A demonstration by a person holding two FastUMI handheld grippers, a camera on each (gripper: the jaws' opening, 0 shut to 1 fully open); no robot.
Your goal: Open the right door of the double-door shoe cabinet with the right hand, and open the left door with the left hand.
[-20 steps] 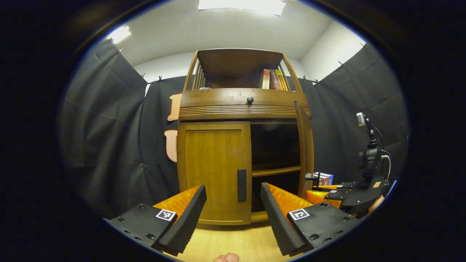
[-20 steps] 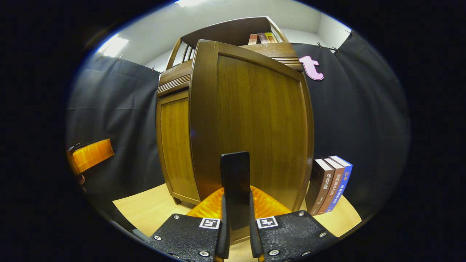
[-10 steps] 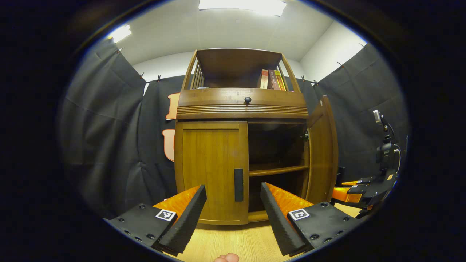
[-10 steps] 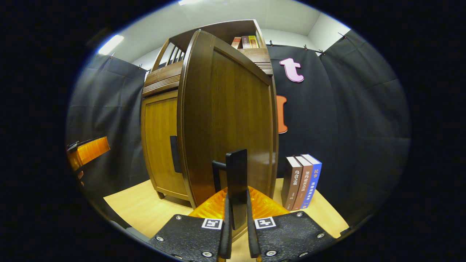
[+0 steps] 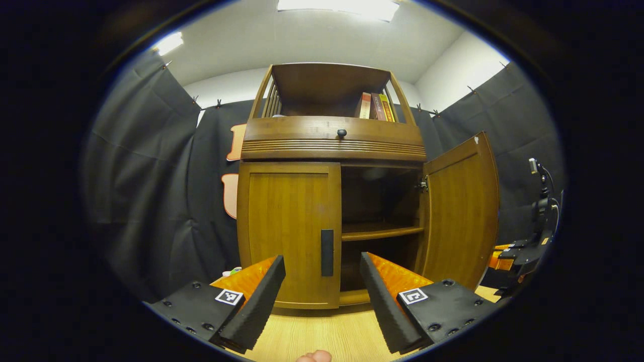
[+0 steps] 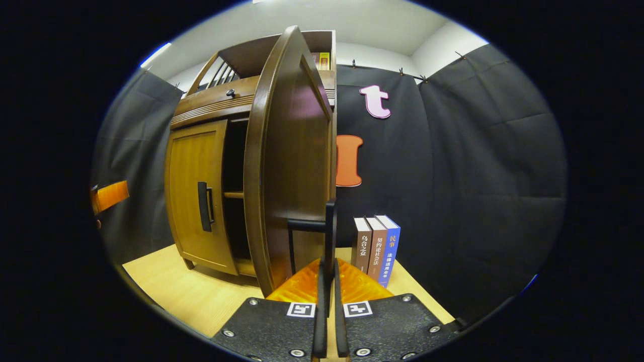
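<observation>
Roughly halfway through: the brown wooden double-door shoe cabinet (image 5: 332,151) stands toward the back edge of the pale wooden tabletop (image 5: 322,332). Its right door (image 5: 458,211) is swung wide open, showing a dark interior with one wooden shelf (image 5: 380,232). The right gripper (image 6: 327,281) has its fingers closed together on the right door's flat black bar handle (image 6: 329,236). The left door (image 5: 287,226) is shut, its black vertical handle (image 5: 327,253) untouched. The left gripper (image 5: 322,281) hovers in front of that handle, fingers spread apart, holding nothing. Three upright books (image 6: 377,249) stand by the cabinet's right side. Opening the left door remains.
</observation>
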